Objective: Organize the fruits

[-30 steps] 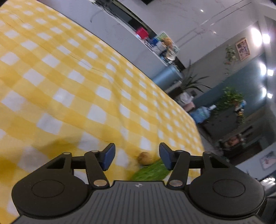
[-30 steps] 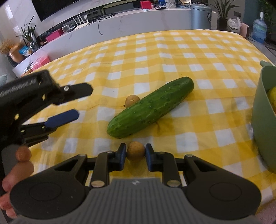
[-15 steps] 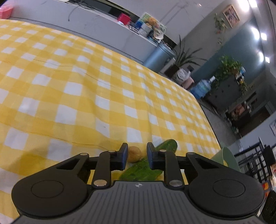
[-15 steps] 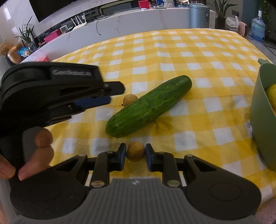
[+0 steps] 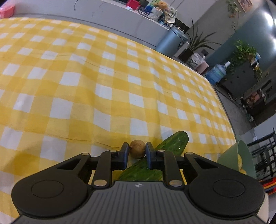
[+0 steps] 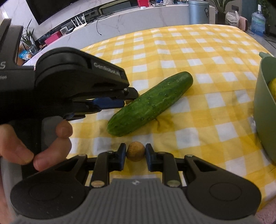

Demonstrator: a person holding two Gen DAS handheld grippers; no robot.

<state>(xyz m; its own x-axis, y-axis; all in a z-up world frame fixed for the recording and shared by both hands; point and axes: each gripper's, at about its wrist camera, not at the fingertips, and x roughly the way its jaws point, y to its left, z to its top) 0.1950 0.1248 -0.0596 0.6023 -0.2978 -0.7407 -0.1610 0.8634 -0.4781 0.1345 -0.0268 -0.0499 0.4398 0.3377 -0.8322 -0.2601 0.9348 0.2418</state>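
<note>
My left gripper (image 5: 137, 151) is shut on a small round brown fruit (image 5: 137, 149) beside the far side of a cucumber (image 5: 174, 143). In the right wrist view the left gripper (image 6: 126, 100) reaches in from the left, and its fruit is almost hidden behind its fingers. My right gripper (image 6: 136, 153) is shut on a second small brown fruit (image 6: 135, 151), just in front of the cucumber (image 6: 151, 103). The cucumber lies diagonally on the yellow checked cloth (image 6: 189, 51).
A green bowl (image 6: 264, 106) with yellow fruit inside stands at the right; it also shows in the left wrist view (image 5: 238, 153). The table's right edge drops to the floor, with a water bottle (image 5: 216, 74) and plants beyond. A white counter (image 6: 138, 13) runs behind.
My left gripper swung toward the cucumber and closed from open onto the small brown fruit beside it. My right gripper stayed shut on its fruit and barely moved.
</note>
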